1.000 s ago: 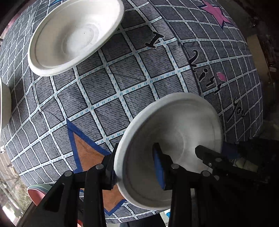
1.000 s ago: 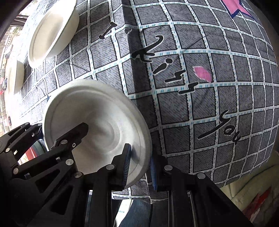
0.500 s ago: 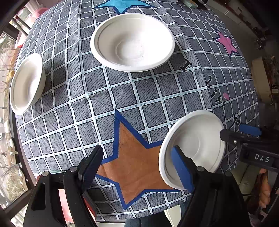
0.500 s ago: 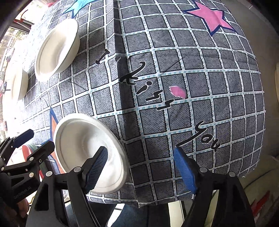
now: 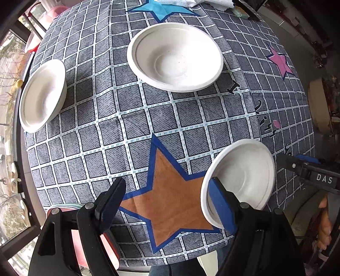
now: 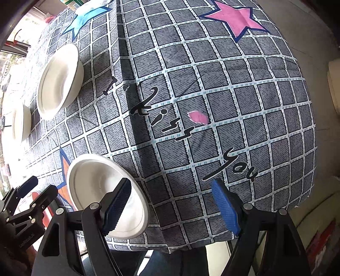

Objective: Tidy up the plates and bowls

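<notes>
Three white paper bowls sit on the checked tablecloth. The near bowl [image 5: 244,174] rests at the table's front edge by the orange star; it also shows in the right wrist view [image 6: 99,186]. A large bowl [image 5: 175,56] sits at the middle back, also seen in the right wrist view [image 6: 59,80]. A third bowl [image 5: 41,95] sits at the left, also seen in the right wrist view [image 6: 20,123]. My left gripper [image 5: 167,201] is open and empty above the star, its right finger just in front of the near bowl. My right gripper [image 6: 172,203] is open and empty, to the right of the near bowl.
The tablecloth [image 5: 131,118] drapes over the front edge toward me. Cloths and small items [image 5: 191,3] lie at the far edge. A red stool [image 5: 89,233] stands below the front left. A window runs along the left side.
Both grippers held the near bowl's rim a second ago. Both opened, let it go on the table and drew back and up. The bowl now rests alone at the front edge.
</notes>
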`<state>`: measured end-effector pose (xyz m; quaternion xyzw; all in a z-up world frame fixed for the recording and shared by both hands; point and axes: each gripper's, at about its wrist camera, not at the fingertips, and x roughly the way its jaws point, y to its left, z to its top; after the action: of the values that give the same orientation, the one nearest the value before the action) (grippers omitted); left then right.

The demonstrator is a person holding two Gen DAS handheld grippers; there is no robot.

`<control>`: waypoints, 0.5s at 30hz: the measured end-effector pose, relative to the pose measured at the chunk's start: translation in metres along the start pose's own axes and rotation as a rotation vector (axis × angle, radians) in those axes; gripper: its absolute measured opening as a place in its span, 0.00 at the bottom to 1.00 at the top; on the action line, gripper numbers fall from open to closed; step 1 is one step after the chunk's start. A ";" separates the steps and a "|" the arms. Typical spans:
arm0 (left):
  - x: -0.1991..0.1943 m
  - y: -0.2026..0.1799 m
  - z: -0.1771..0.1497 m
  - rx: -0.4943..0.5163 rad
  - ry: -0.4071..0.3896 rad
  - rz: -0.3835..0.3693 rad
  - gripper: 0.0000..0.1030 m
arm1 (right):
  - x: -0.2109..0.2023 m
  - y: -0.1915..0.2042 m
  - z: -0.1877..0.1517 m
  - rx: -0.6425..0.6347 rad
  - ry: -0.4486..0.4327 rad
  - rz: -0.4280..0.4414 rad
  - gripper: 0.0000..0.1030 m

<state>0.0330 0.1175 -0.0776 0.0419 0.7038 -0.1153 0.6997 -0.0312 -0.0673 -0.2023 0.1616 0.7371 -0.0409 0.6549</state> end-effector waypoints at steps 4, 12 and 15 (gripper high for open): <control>-0.005 0.011 0.003 -0.018 -0.010 0.004 0.80 | 0.006 0.013 -0.003 -0.009 0.005 -0.008 0.77; -0.017 0.040 0.013 -0.063 -0.031 0.015 0.80 | 0.000 0.020 0.002 -0.042 0.000 -0.021 0.77; -0.019 0.044 0.017 -0.073 -0.044 0.024 0.80 | 0.000 0.023 0.003 -0.059 0.001 -0.025 0.77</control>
<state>0.0593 0.1587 -0.0628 0.0222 0.6915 -0.0820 0.7173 -0.0216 -0.0459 -0.1987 0.1332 0.7403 -0.0271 0.6584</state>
